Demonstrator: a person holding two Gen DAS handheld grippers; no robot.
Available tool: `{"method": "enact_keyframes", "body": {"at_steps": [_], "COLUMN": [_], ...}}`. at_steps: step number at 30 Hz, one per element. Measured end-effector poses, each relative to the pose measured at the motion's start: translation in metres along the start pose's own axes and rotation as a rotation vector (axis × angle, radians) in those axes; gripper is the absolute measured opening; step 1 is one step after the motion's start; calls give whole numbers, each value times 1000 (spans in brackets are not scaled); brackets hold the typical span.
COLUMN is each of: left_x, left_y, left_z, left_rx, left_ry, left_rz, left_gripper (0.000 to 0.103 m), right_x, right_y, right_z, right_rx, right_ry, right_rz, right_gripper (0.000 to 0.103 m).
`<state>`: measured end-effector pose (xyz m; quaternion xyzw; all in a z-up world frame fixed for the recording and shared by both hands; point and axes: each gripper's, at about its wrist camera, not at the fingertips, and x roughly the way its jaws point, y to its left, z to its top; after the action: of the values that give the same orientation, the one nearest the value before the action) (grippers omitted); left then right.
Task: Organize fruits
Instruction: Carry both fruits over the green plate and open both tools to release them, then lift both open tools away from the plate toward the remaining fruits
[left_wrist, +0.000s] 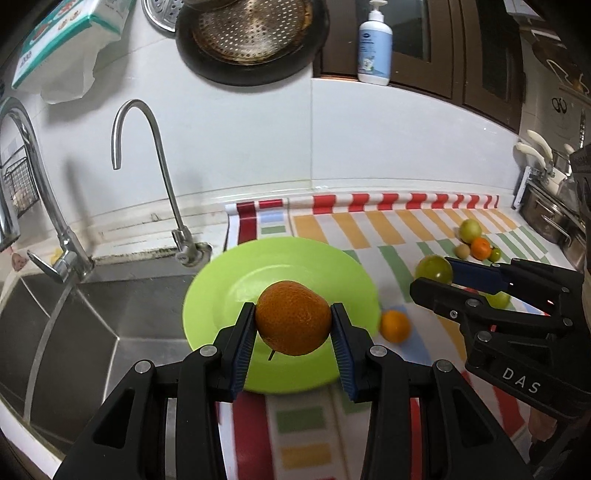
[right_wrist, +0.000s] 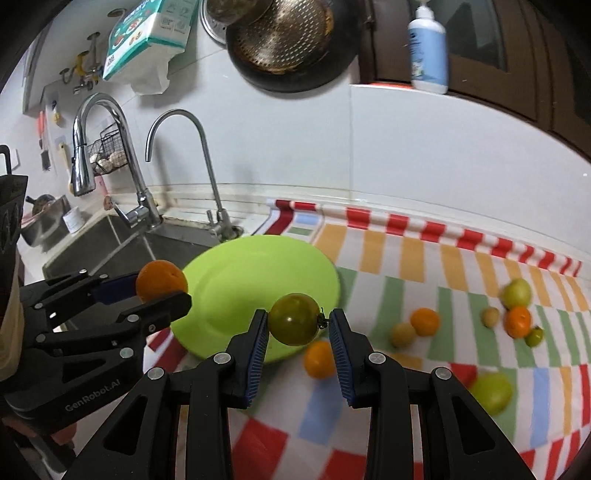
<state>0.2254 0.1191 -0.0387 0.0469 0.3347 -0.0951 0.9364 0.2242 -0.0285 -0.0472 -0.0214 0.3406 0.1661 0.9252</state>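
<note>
Left gripper clamped on an orange and right gripper clamped on a green tomato, both fruits held above the bare green plate, which sits on the striped cloth beside the sink, other fruit scattered to its right.

The left gripper is looking black and chunky, with two long fingers that are wearing ridged blue pads. Round silver screws are shining on its joints. White letters saying "GenRobot.AI" are showing on its side. The right gripper is looking the same, and white letters "DAS" are showing on its body.
</note>
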Motion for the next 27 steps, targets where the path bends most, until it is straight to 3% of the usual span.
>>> {"method": "enact_keyframes", "body": {"at_steps": [21,23,25,27], "left_x": [114,116,113,107], "left_y": [46,47,47,47], "left_z": [21,21,22,23], "left_rx": [5,2,0,1], "left_ry": [134,130,115,99], "left_rz": [-28,-30,-20,-7], "left_gripper": [40,43,54,54], "right_x": [135,138,138,135], "right_y": [5,4,3,0], "right_z": [38,38,38,39], "right_rx": [-41,-42,-39,-29], "right_ry": [156,158,154,147], "right_rz": [17,13,-6,-16], "right_gripper": [35,35,37,40]}}
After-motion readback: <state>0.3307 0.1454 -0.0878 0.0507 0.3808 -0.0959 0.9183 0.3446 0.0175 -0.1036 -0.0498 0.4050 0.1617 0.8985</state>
